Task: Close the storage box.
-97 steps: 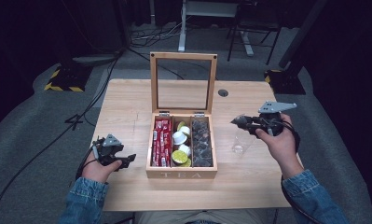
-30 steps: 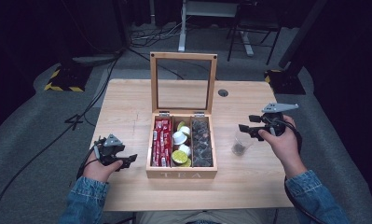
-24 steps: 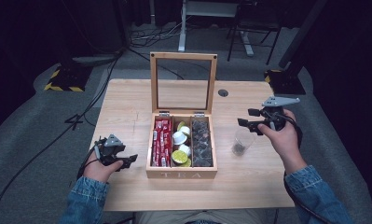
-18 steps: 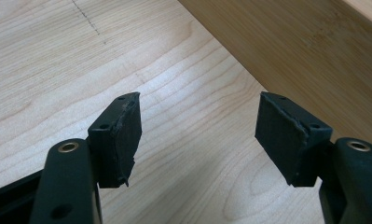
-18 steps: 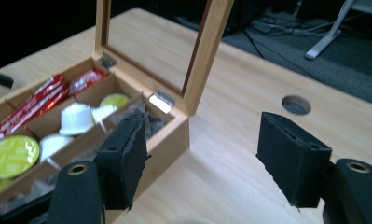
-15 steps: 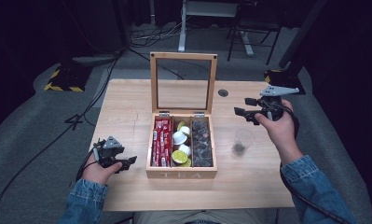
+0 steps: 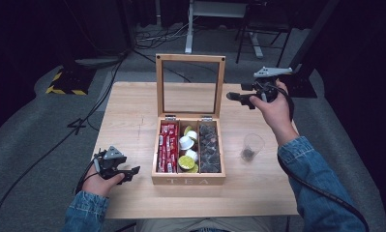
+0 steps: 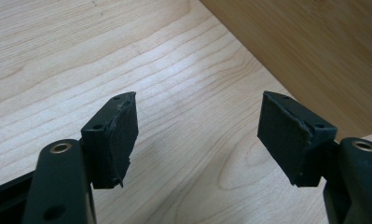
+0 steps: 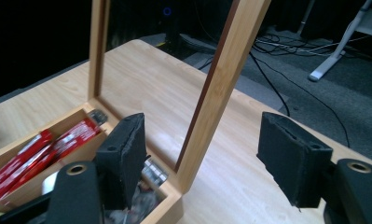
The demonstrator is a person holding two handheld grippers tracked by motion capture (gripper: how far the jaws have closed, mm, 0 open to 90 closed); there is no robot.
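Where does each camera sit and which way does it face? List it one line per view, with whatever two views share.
High view: above the person's side, looking forward and down on the table; forearms, hands, left tool and right tool show.
Left gripper view: on the left tool, facing bare tabletop and the tea box wall; open jaws show.
Right gripper view: on the right tool, facing the raised lid; open jaws show.
Shared: high and right gripper views both show the lid and red packets.
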